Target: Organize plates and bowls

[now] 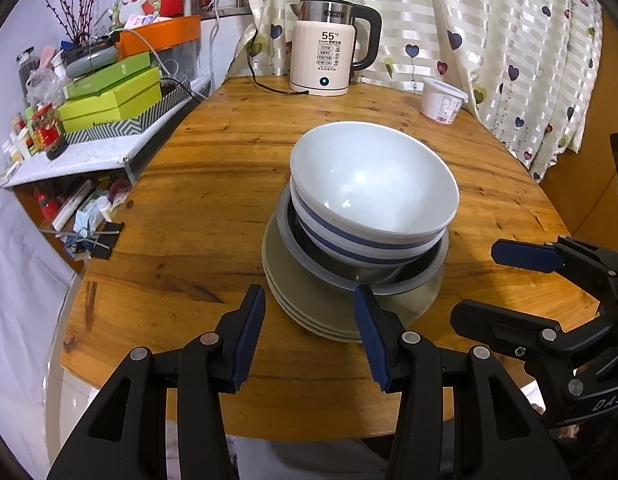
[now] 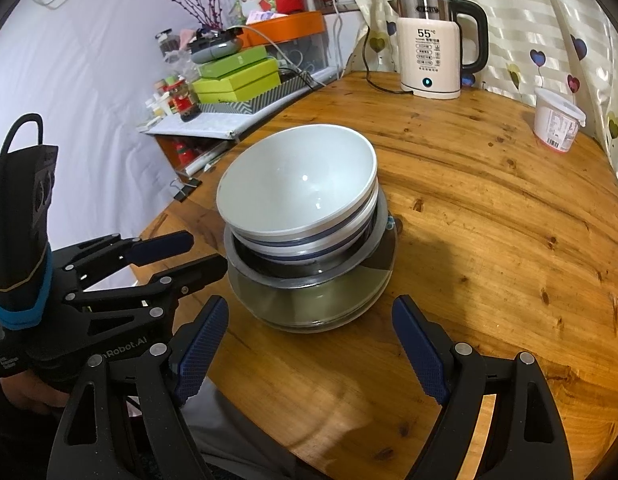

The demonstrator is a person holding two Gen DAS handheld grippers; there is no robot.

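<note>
Left wrist view shows the bowls (image 1: 373,188) nested in a metal dish (image 1: 437,268) on stacked plates (image 1: 309,300) mid-table (image 1: 213,184), with the left gripper (image 1: 309,334) half-spread and the right gripper (image 2: 309,352) wide, both empty; any lift should probably take the top bowl's rim squarely, lest the stack tip.

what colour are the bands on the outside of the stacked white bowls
Dark blue bands on the white bowls, clearest in the left wrist view.

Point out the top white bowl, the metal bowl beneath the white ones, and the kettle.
top white bowl (image 1: 369,180), left wrist view, on its inner wall.
metal bowl (image 2: 305,276), right wrist view, on its near rim.
kettle (image 1: 323,60), left wrist view, on its cream body.
</note>
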